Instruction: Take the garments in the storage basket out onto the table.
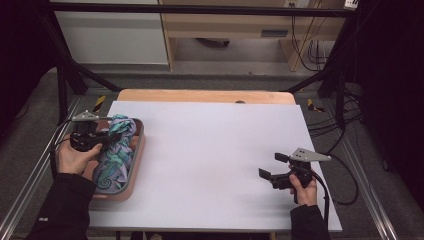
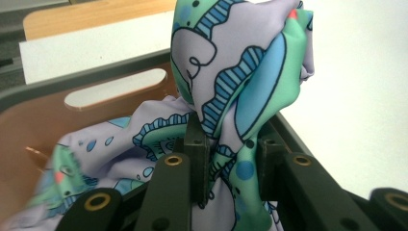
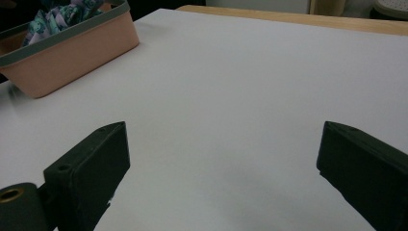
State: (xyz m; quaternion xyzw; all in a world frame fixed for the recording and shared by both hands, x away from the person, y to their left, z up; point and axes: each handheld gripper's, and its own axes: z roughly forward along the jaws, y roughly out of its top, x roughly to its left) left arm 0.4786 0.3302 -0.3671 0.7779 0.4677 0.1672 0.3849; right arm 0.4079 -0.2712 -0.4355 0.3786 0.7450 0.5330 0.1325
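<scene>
My left gripper [image 2: 228, 159] pinches the patterned cloth [image 2: 240, 72] (frame centre); its trailing folds could drag the basket [image 2: 43, 115] along.

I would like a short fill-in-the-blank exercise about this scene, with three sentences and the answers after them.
1. The left claw is shut on a patterned ____ that rises from the pink basket.
2. The right claw is ____, with nothing between its jaws.
3. The basket stands at the ____ edge of the white table cover in the high view.

Missing words: cloth; open; left
</scene>
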